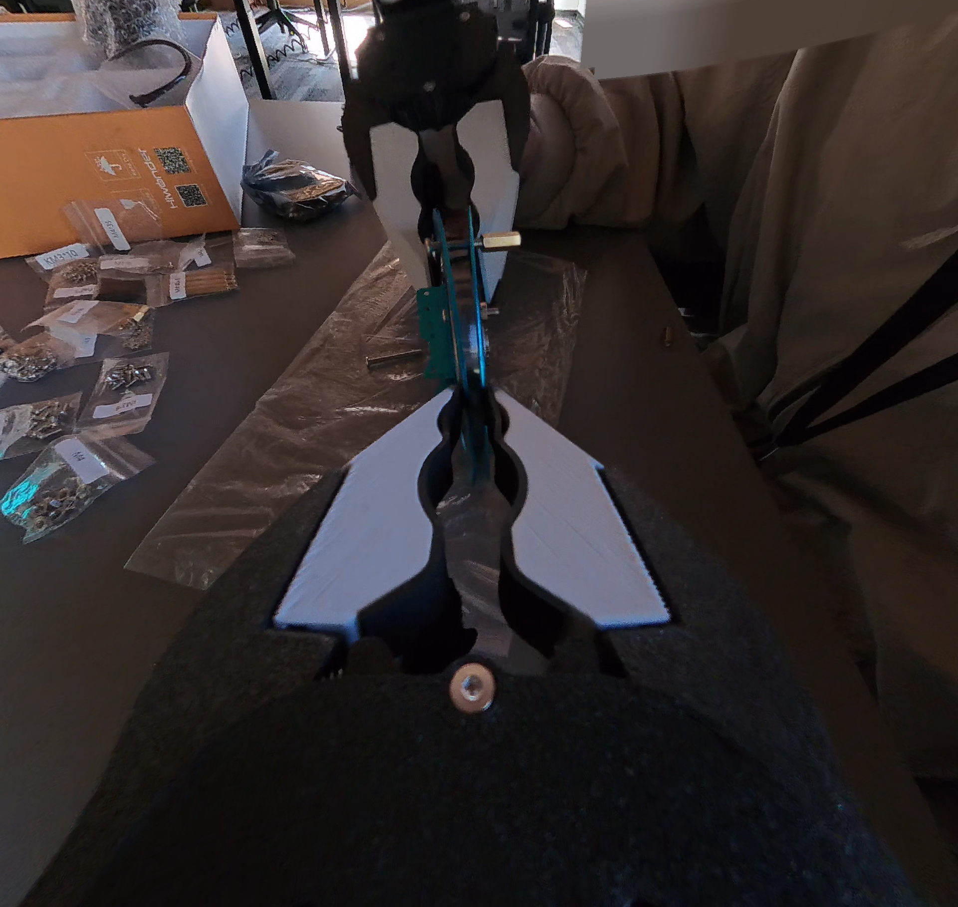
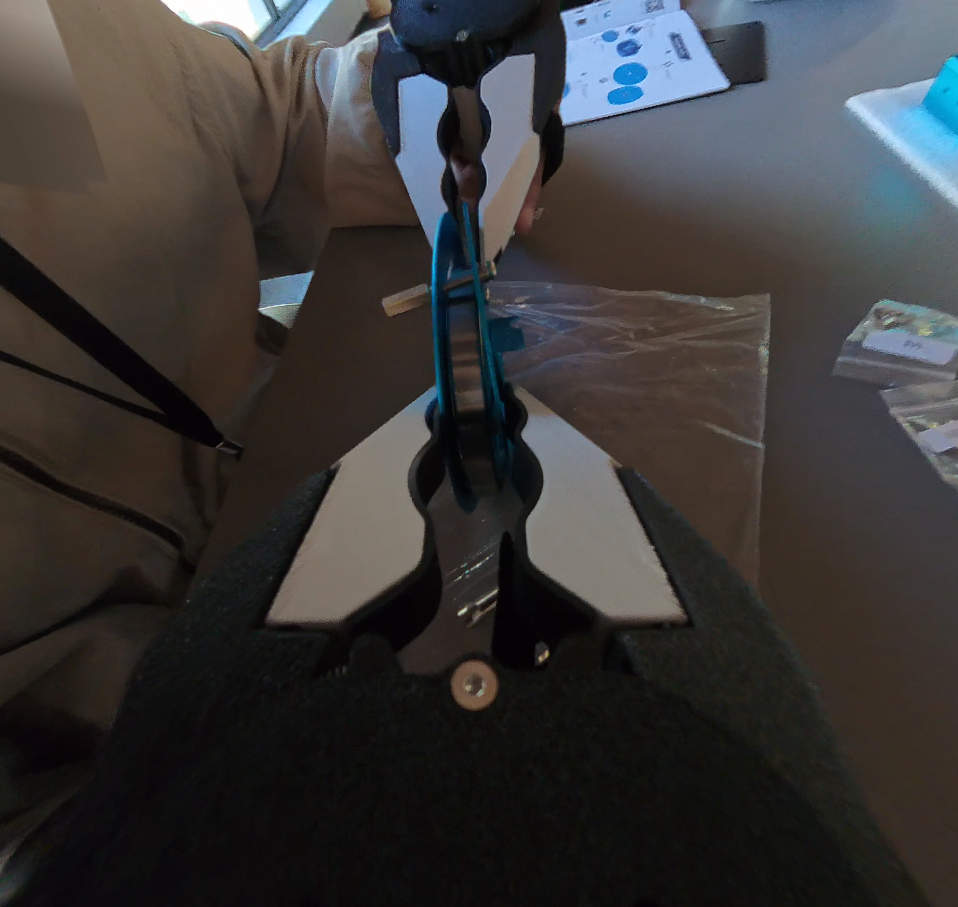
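Pinching 1 blue disc assembly (image 1: pixel 456 322) (edge-on) between them: left claw (image 1: pixel 473 400), right claw (image 2: pixel 469 405).

Left gripper (image 1: pixel 474 405) body: black, rough grainy shell, one silver hex screw (image 1: pixel 472 686) set at its centre.
Left fingers (image 1: pixel 560 514): white flat wedges with black wavy inner edges.
Right gripper (image 2: pixel 474 405) body: same black grainy shell, same centre screw (image 2: pixel 474 685), a white label on its top.
Right fingers (image 2: pixel 357 535): white wedges, black scalloped edges.
Sleeve (image 2: pixel 290 120): beige jacket cloth, behind the left gripper.
Strap (image 2: pixel 114 358): thin black band over the beige jacket.
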`<state>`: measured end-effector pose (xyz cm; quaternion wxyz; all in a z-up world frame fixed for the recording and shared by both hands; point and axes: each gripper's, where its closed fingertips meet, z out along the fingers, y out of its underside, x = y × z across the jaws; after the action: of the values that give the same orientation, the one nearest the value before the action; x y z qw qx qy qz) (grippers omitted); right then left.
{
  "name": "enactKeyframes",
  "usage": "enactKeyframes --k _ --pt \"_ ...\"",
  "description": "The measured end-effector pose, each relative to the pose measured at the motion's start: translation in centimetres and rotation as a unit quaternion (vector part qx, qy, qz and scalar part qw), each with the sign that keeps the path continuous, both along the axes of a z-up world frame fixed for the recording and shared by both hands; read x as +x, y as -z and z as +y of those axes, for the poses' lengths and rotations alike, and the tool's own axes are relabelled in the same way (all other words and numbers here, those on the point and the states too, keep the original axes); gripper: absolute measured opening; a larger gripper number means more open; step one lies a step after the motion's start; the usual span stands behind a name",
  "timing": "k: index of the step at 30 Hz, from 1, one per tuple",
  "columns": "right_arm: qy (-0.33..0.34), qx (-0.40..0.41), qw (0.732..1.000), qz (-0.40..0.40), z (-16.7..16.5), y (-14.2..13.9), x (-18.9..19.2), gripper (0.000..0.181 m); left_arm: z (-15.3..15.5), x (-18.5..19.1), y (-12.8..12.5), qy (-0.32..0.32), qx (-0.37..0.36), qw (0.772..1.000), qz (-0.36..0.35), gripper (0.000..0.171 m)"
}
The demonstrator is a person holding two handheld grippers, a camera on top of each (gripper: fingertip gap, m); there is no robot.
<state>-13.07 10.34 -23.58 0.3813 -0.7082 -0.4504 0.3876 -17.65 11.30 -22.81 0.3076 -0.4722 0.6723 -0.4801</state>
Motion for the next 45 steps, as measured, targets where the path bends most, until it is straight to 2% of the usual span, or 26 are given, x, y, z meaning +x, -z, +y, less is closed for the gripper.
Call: enactKeyframes --k 2,4,8,15,18,19,23,30,33,38,42,45 --pt "0.006 0.015 1.0 0.003 0.1 -0.4 -0.4 0.017 0.1 0.1 0.3 -0.002 -0.003 1.0 0.007 0.033" --pt "0.003 0.008 1.0 0.017 0.0 -0.7 -0.8 0.017 -0.4 0.3 0.6 0.005 -0.023 1.0 0.018 0.039" --pt "0.015 -0.002 0.999 0.033 0.3 -1.0 -1.2 0.017 -0.6 0.9 1.7 0.001 -0.013 0.999 0.03 0.031" --pt "0.046 0.01 0.999 0.014 1.0 -1.0 -0.9 0.017 0.7 1.4 1.6 -0.037 -0.026 0.998 0.041 0.025" --pt "0.058 0.026 0.998 0.03 1.5 -2.0 -0.2 0.016 1.2 1.3 1.3 -0.049 -0.028 0.998 0.04 0.022" --pt "0.061 0.027 0.997 0.026 1.6 -2.1 0.1 0.017 1.3 1.3 1.1 -0.049 -0.031 0.998 0.037 0.014" --pt "0.029 0.005 1.0 -0.007 0.8 -0.5 -0.2 0.016 0.3 1.2 0.4 -0.025 -0.046 0.998 0.024 0.012" --pt "0.02 0.028 0.999 -0.018 0.4 -0.5 -0.7 0.015 -0.3 1.0 -0.7 -0.006 -0.069 0.998 -0.005 0.012" --pt "0.019 0.034 0.999 -0.019 0.1 -1.0 -1.2 0.016 -0.9 0.9 -1.3 0.004 -0.065 0.998 -0.013 0.012" --pt "0.012 0.047 0.999 0.003 -0.5 -3.3 -1.7 0.016 -1.6 0.9 -3.7 0.012 -0.088 0.995 -0.052 0.012" --pt "0.008 0.068 0.996 -0.061 -0.7 -1.7 -1.3 0.016 -1.7 1.2 -1.3 0.004 -0.034 0.999 -0.008 0.011" --pt "-0.007 0.064 0.995 -0.075 -1.1 -1.0 -1.0 0.016 -2.0 1.3 -0.8 0.008 -0.047 0.999 -0.001 0.012"
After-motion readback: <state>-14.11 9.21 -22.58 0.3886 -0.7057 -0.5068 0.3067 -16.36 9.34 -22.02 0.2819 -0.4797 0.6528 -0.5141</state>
